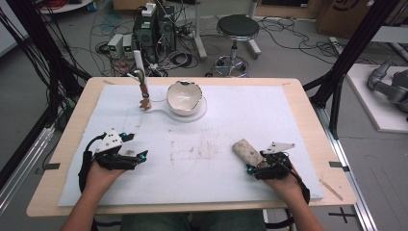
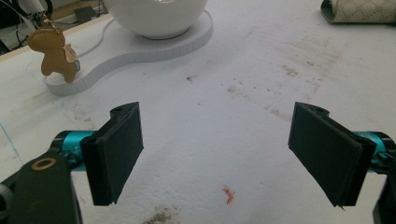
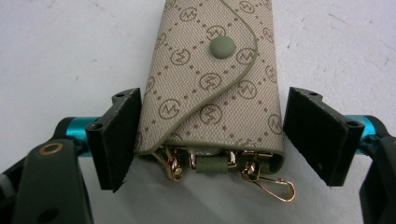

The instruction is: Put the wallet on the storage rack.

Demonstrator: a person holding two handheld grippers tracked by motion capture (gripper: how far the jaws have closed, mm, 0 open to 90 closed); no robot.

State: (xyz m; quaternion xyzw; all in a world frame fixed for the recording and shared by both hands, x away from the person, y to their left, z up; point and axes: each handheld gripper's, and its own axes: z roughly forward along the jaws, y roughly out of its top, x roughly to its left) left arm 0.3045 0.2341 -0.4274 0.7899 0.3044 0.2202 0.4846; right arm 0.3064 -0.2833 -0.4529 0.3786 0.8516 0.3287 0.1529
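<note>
Fig.: key pouch lies flat on white mat, front-right, hook end toward person, likely staged for a side pinch. Right gripper straddles it, jaws wide; one jaw at pouch's edge, other apart, no grip yet. Left gripper wide open, empty, over bare mat w/ bowl beyond.

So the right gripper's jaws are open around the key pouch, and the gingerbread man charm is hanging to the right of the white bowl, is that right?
Not quite. In the high view the gingerbread man charm hangs to the left of the white bowl, not the right. The rest holds: the right gripper view shows the right gripper with jaws open around the key pouch.
</note>
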